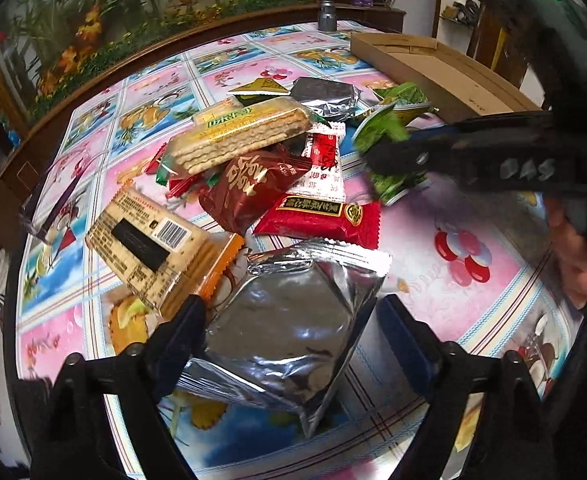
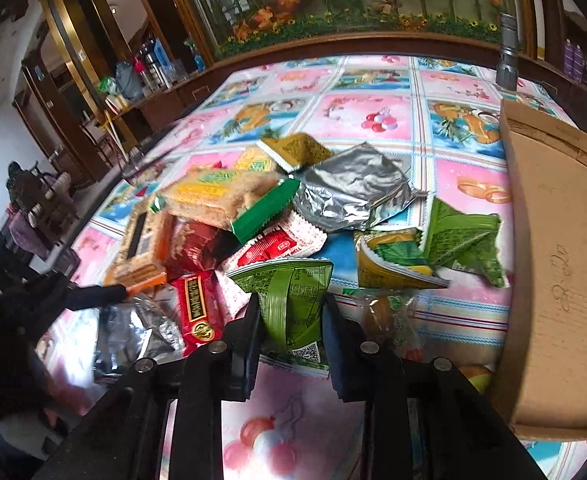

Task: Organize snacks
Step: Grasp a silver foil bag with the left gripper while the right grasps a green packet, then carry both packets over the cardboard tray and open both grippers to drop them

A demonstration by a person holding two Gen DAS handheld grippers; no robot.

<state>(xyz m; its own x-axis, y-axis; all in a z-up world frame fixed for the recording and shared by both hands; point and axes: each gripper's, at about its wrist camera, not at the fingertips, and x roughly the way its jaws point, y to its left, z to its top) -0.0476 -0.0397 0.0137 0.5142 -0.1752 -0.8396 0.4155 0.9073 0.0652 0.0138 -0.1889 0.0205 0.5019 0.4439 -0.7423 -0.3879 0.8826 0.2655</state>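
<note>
A pile of snack packets lies on the patterned tablecloth. In the left wrist view my left gripper is open, its fingers either side of a silver foil packet at the near edge of the pile; the left finger touches it and the right stands just clear. My right gripper is shut on a green packet at the pile's right side. The left wrist view shows the same right gripper coming in from the right with the green packet in its fingers.
An open cardboard box stands on the table's right side, its far end behind the pile. The pile holds cracker packs, red packets and another silver one. A grey metal cylinder stands at the far edge.
</note>
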